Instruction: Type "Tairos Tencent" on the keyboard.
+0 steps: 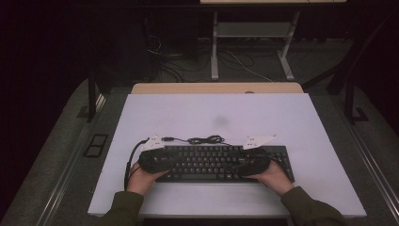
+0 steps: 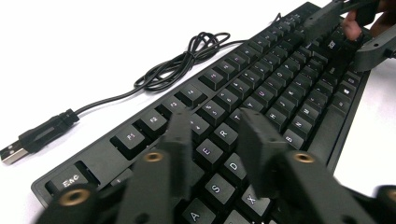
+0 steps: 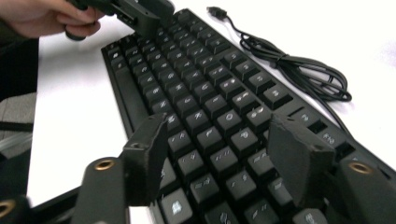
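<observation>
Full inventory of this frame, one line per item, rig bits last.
keyboard: 1, black, near middle of the table, under both grippers
keyboard cable: 1, black, loosely bundled just behind the keyboard, USB plug lying free
table: 1, white top, wooden edge at the far side
desk frame: 1, pale, on the floor beyond the table
floor cables: several, dark and light, beside that frame
left gripper: 1, black, jaws apart over the W, E, R keys
right gripper: 1, black, jaws wide apart over the keyboard's right end
hands: 2, olive sleeves, at the near edge

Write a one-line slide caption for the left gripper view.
Left gripper hovers open-jawed over the black keyboard's left-hand keys, its unplugged USB cable coiled on the white table.
</observation>
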`<state>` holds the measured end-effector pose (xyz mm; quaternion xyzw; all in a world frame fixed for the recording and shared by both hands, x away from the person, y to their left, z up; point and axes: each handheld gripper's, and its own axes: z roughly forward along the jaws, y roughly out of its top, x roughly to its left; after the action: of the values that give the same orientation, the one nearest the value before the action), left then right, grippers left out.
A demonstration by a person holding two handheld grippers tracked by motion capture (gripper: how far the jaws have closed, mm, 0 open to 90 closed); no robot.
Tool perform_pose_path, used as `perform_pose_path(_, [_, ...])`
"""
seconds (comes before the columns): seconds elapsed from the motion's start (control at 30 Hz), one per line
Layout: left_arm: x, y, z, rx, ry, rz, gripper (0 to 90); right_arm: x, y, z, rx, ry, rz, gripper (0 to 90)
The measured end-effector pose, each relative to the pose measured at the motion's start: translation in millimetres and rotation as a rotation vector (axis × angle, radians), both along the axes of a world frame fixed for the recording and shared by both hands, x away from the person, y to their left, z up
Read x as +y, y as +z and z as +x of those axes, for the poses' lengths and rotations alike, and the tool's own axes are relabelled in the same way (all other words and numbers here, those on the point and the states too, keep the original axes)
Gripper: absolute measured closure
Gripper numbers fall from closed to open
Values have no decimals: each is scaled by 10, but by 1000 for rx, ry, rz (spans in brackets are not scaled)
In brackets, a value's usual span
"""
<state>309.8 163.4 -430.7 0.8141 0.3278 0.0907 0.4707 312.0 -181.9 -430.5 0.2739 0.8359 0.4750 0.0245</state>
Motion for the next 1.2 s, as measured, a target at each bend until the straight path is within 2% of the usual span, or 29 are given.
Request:
perform_pose_path(0.23, [-22, -11, 32, 30, -5, 12, 884, 110, -12, 68, -7, -5, 14, 330])
perform_pose_path(0.57, [-103, -47, 84, 46, -12, 37, 888, 207, -24, 134, -18, -6, 12, 316])
perform_pose_path(0.83, [-120, -75, 105, 52, -15, 55, 888, 217, -31, 127, -15, -4, 9, 315])
perform_pose_path(1.2, [-127, -89, 107, 60, -20, 54, 888, 225, -37, 122, -16, -3, 4, 315])
